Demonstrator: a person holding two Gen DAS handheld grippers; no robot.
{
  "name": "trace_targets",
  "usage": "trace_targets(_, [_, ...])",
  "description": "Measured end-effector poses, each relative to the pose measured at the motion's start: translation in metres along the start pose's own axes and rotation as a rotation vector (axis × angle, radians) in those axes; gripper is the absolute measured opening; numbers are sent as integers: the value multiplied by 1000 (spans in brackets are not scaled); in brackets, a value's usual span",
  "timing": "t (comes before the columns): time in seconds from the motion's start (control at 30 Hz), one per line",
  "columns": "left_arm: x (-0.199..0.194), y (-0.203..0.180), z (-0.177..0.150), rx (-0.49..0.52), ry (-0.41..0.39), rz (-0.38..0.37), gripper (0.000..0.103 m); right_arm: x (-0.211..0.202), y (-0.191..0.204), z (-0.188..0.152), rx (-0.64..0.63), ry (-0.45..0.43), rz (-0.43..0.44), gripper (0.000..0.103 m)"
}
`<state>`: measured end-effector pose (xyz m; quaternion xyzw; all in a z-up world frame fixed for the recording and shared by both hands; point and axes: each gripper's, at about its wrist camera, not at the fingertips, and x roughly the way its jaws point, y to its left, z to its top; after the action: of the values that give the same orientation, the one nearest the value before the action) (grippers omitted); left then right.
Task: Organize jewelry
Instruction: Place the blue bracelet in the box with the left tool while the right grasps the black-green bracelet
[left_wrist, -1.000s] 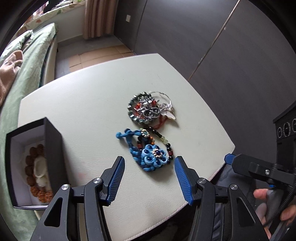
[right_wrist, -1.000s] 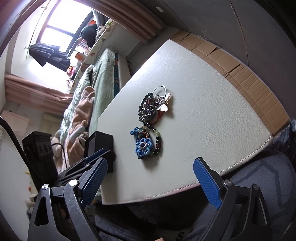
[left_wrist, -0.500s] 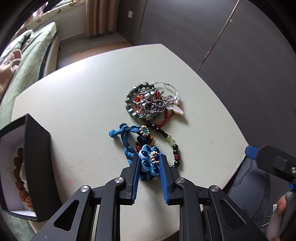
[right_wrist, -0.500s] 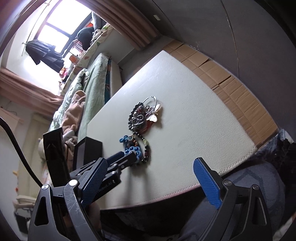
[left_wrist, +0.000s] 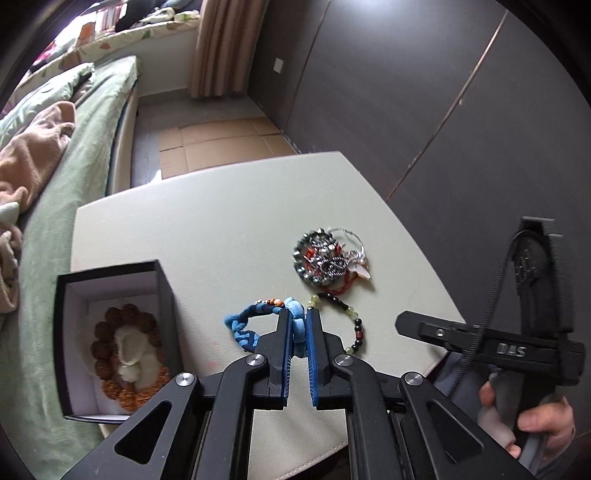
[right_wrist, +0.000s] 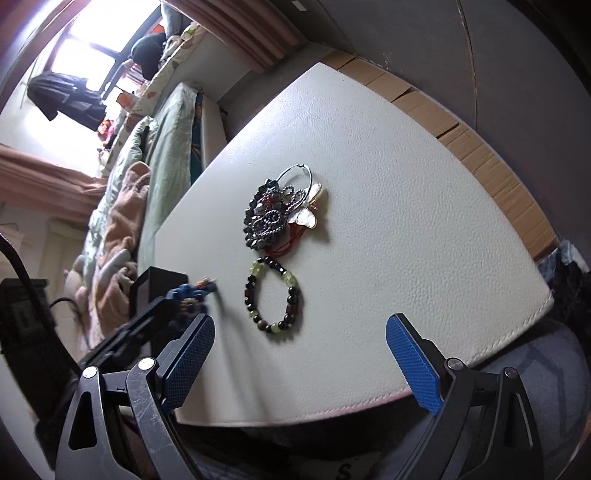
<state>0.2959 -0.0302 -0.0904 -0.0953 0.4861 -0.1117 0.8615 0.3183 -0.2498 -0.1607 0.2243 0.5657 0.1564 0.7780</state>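
Note:
My left gripper (left_wrist: 295, 314) has its jaws closing on the flower of a blue braided bracelet (left_wrist: 242, 332), pads pressing it, and the braid hangs just above the white table (left_wrist: 221, 221). To its left stands an open black box (left_wrist: 166, 295) with brown bead strings and a white piece inside. A black-and-green bead bracelet (left_wrist: 357, 325) lies flat on the table to the right. Behind it is a tangled pile of metal jewelry (left_wrist: 327, 258). My right gripper (right_wrist: 300, 320) stands wide open and holds nothing, over the near table edge, with the bead bracelet (right_wrist: 291, 295) just ahead of it.
A bed with a green cover (left_wrist: 74, 147) and a tan blanket runs along the left of the table. Dark wall panels (left_wrist: 406, 110) stand behind and to the right. A hand (left_wrist: 535, 421) grips the right tool's handle at the table's right corner.
The left jaws went from wide open to shut on the blue bracelet, then lifted it off the bead bracelet and leftward. The right gripper stayed open and drew nearer the table.

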Motion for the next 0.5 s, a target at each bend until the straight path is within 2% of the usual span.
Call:
trace_targets(0.07, [-8,3,2,-8,-16,4,8,3,5,3,-22,-2,-31,94])
trace_targets(0.13, [-18,8,4,-19,-35,5,8,7,10,7,-51,0,-53,80])
trace_targets(0.2, [-27,14,5,-34,-53,2,8,15,19,10,-91,24,-85,71])
trace_targets(0.37, [-51,33,7,-78,-100,6,8,35,38,14,-189,69,-179,56])
trace_targets(0.43, [-60,42,6,-92,-115,13,8,45,47,14,-240,80,-239,43])
trace_targets(0.5, [-67,50,6,-107,-128,18,8,53,52,15,-271,90,-290,41])
